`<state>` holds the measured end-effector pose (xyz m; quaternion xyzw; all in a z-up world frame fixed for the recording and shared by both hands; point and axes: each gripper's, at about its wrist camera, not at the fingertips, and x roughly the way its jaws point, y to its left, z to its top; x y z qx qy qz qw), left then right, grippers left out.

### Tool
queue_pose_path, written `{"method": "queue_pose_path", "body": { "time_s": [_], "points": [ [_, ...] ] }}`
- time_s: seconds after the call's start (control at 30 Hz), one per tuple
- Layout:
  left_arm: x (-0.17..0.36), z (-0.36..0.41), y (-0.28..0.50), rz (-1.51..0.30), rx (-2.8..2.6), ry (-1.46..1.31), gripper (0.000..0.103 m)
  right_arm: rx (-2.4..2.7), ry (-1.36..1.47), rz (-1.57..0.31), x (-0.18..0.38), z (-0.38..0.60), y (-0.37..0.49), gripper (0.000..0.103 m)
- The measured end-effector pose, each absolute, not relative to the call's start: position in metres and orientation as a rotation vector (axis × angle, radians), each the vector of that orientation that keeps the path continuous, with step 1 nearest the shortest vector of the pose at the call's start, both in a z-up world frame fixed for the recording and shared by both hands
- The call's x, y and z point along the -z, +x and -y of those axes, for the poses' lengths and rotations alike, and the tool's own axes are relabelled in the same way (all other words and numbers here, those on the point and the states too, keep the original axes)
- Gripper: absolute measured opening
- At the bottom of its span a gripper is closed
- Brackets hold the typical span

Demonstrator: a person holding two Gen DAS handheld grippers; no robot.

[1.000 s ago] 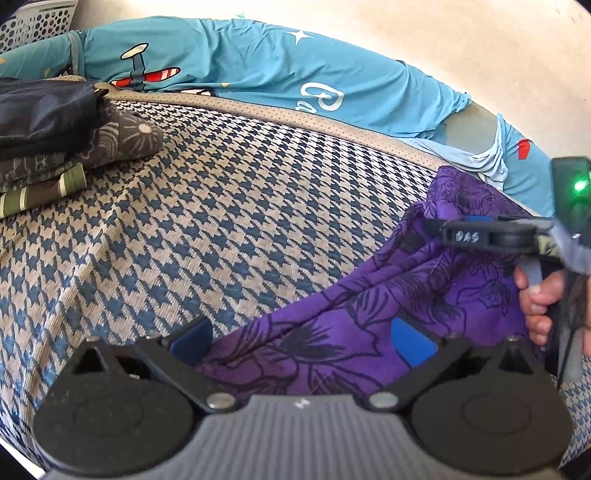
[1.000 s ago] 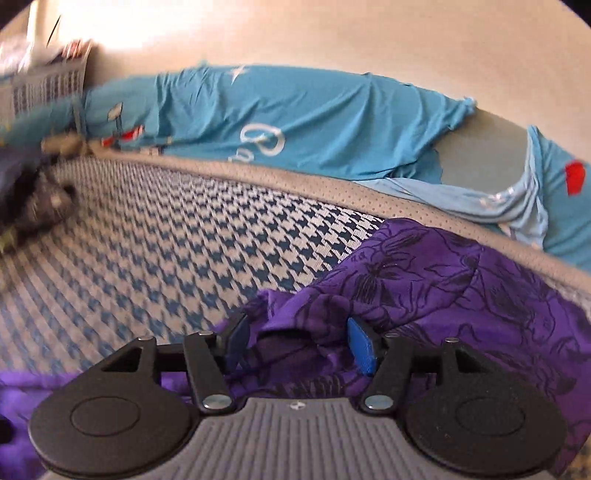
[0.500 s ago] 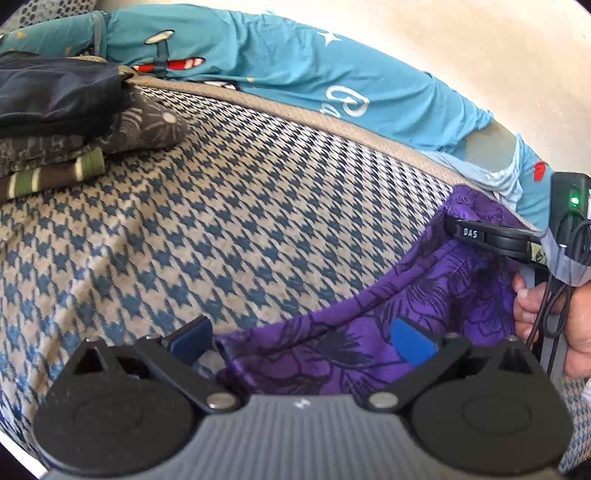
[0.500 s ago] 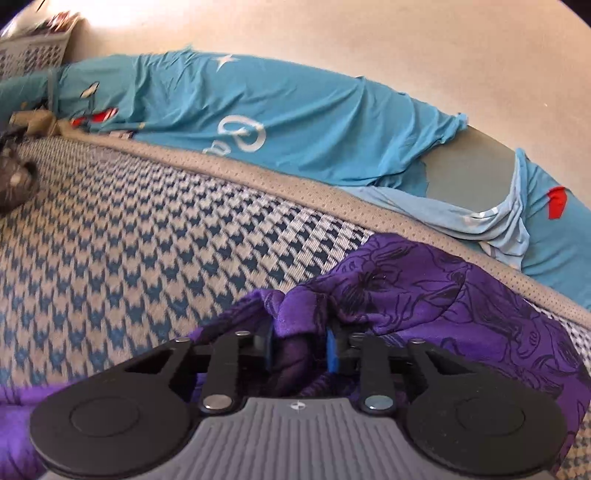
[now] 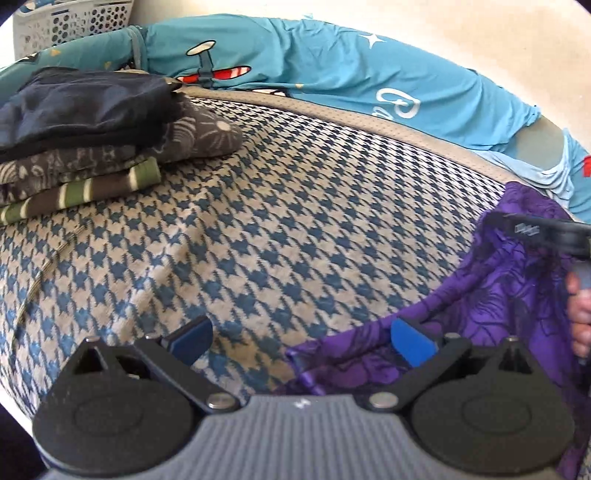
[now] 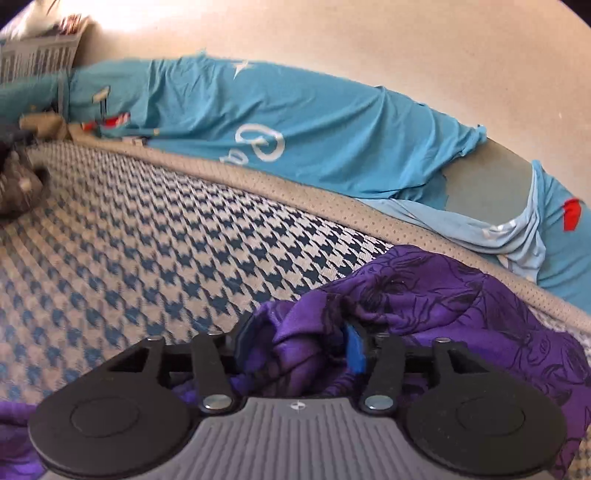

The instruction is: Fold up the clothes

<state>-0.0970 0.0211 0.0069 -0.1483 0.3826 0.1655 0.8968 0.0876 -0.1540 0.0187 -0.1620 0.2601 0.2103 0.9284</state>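
Observation:
A purple garment (image 5: 498,295) with a black flower print lies crumpled on the houndstooth bed cover (image 5: 277,221). My left gripper (image 5: 299,332) is open and wide; the garment's hemmed edge lies just inside its right finger (image 5: 410,339), with bare cover under the rest of the gap. In the right wrist view my right gripper (image 6: 295,339) has a bunched fold of the purple garment (image 6: 443,295) between its fingers, and its jaws are opening, the pads standing off the cloth. Part of the right gripper (image 5: 532,232) and the hand holding it show at the right edge of the left wrist view.
A stack of folded clothes (image 5: 92,147) sits at the far left of the bed. A light blue printed sheet (image 5: 332,74) runs along the wall behind. A white laundry basket (image 5: 66,22) stands in the back left corner.
The right gripper closed on a fold of the purple garment, then spread apart again. The left view swung left, so the garment now sits further right between its fingers.

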Motion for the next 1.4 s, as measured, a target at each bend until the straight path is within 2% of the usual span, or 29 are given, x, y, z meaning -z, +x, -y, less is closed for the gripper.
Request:
{"method": "queue_pose_path", "body": {
  "time_s": [0.13, 0.4, 0.77, 0.97, 1.4],
  "points": [
    [-0.006, -0.020, -0.099, -0.791, -0.361, -0.283, 0.103, -0.452, -0.223, -0.537, -0.037, 0.173, 0.078, 0.050],
    [-0.006, -0.019, -0.103, -0.788, -0.381, -0.262, 0.103, -0.437, -0.179, -0.565, -0.049, 0.205, 0.042, 0.050],
    [-0.005, -0.015, -0.107, -0.779, -0.379, -0.230, 0.103, -0.408, -0.232, -0.704, -0.026, 0.229, -0.003, 0.051],
    [-0.004, -0.013, -0.111, -0.778, -0.371, -0.207, 0.103, -0.403, -0.279, -0.702, -0.017, 0.231, -0.032, 0.053],
    [-0.004, -0.011, -0.116, -0.772, -0.354, -0.185, 0.103, -0.370, -0.125, -0.759, -0.017, 0.254, -0.090, 0.055]
  ]
}}
